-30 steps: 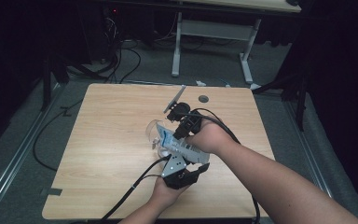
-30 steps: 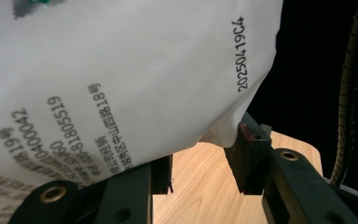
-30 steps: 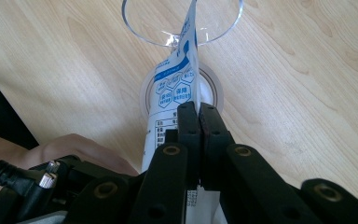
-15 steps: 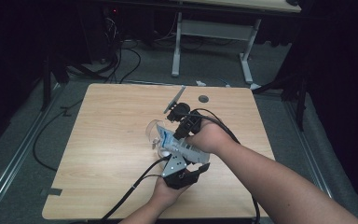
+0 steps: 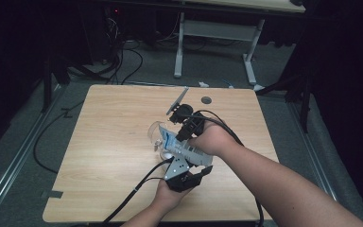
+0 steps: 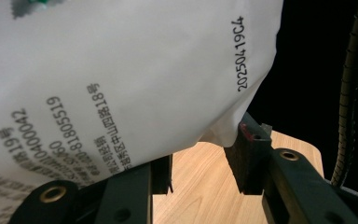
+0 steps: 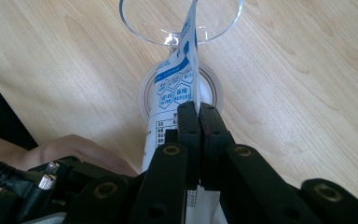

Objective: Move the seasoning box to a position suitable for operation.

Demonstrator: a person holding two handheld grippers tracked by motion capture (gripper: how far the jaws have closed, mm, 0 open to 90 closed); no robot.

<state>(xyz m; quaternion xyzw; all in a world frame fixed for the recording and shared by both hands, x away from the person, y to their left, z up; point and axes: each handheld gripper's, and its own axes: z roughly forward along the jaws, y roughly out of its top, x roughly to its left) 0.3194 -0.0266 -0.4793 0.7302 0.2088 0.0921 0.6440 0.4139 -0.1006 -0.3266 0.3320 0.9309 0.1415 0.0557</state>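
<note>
Pouch: cut off by the top and left edges in the left gripper view; small print partly illegible. Clear cup: rim cropped at the top edge in the right gripper view; contents indeterminable.

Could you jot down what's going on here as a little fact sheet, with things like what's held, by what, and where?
Surface: wooden table
Held thing: white printed pouch
Right gripper: jaws shut on the pouch's edge
Left gripper: jaws around the pouch's lower corner
Nearby: clear glass, with the pouch's top end reaching over its rim
Pouring: cannot tell
</note>
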